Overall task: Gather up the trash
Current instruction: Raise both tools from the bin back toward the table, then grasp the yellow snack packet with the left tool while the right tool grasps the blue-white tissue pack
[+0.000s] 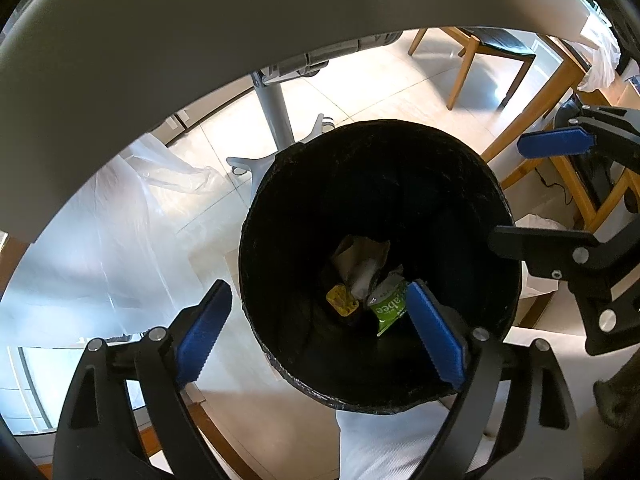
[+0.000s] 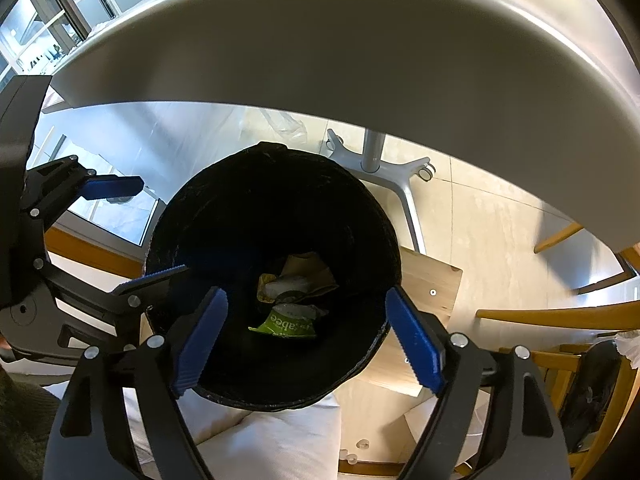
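Two grippers hang side by side over one black bin point(image 1: 380, 264), both tilted steeply down into its mouth. The left gripper point(image 1: 320, 330) stands with its two blue-padded fingers point(image 1: 434, 334) spread wide, one outside the bin's near rim and the other over the opening, and nothing is between them. The right gripper point(image 2: 304, 338) is the same: two blue pads point(image 2: 414, 340) held far apart, straddling the near rim, gripping nothing. Each camera also catches the other tool off to its side, jaws likewise apart.

The trash lies at the bottom of the bin, lined with a dark bag. I count about four pieces down there: one green snack wrapper point(image 2: 286, 322) with white lettering nearest the grippers, one small yellow packet point(image 1: 340, 300) beside it, one crumpled white piece point(image 2: 286, 286) in the middle, and one brown paper piece point(image 2: 308, 270) at the far side. They overlap, so the count could be off by one.

Above the bin curves the edge of one grey round table point(image 2: 360, 48) on a single pole with a splayed, wheeled base point(image 2: 394, 174). A sheet of clear plastic point(image 1: 100, 240) lies on the pale tiled floor to the left. Wooden chairs point(image 1: 480, 64) stand off to the right; I can make out at least two. A white cushion point(image 2: 272, 440) sits just below the bin.
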Tool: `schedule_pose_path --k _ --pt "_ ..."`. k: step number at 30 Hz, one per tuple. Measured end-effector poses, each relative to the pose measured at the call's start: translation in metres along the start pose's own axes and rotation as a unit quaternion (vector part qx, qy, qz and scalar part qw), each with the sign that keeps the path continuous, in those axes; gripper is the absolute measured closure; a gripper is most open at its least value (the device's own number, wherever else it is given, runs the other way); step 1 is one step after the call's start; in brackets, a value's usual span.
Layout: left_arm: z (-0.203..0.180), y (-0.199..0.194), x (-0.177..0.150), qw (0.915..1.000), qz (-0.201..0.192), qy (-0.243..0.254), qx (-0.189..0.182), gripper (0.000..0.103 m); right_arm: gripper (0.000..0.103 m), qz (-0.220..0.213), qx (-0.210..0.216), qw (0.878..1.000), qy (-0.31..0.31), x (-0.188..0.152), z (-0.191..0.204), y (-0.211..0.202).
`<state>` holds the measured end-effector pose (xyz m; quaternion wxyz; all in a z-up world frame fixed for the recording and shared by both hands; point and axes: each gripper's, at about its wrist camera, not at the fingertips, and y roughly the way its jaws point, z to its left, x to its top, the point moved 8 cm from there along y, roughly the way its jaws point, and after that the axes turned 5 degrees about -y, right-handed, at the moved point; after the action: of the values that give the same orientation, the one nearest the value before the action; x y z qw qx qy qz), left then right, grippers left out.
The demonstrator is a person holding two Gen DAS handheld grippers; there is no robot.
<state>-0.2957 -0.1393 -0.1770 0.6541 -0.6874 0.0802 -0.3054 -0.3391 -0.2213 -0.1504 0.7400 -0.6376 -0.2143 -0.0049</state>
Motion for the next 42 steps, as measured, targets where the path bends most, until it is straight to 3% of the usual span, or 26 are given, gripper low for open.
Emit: schedule_pose_path --k 6,10,13,18,24,27,32,36,42 --pt "0.002 -0.011 -0.003 1.0000 -0.002 -0.002 0.002 0.013 0.019 -0.006 -0.004 1.000 -0.009 -0.002 -0.004 -0.016" --pt "0.007 -0.042 -0.007 0.9997 -0.024 0.005 0.002 0.013 0.019 -0.028 0.000 0.999 -0.029 -0.005 -0.003 -0.051" --pt "0.012 -0.076 -0.008 0.9988 -0.048 0.014 -0.002 0.013 0.017 -0.059 -0.009 0.997 -0.046 0.000 -0.006 -0.089" --pt "0.026 -0.132 0.012 0.9941 -0.108 0.001 -0.010 0.012 0.010 -0.126 -0.034 0.991 -0.016 0.032 -0.033 -0.140" --pt "0.061 -0.169 0.064 0.9814 -0.187 -0.025 0.036 0.004 0.004 -0.194 -0.082 0.977 0.017 0.084 -0.073 -0.165" --pt "0.085 -0.167 0.095 0.9755 -0.208 -0.050 0.051 0.002 0.004 -0.202 -0.087 0.975 0.027 0.114 -0.090 -0.158" --pt "0.117 -0.146 0.148 0.9735 -0.208 -0.086 0.040 0.002 0.004 -0.190 -0.074 0.979 0.021 0.158 -0.102 -0.128" --pt "0.136 -0.115 0.183 0.9769 -0.184 -0.106 0.024 0.002 0.004 -0.175 -0.106 0.979 -0.016 0.190 -0.104 -0.104" --pt "0.158 -0.079 0.219 0.9787 -0.156 -0.132 0.025 0.003 0.004 -0.164 -0.114 0.979 -0.031 0.218 -0.108 -0.082"
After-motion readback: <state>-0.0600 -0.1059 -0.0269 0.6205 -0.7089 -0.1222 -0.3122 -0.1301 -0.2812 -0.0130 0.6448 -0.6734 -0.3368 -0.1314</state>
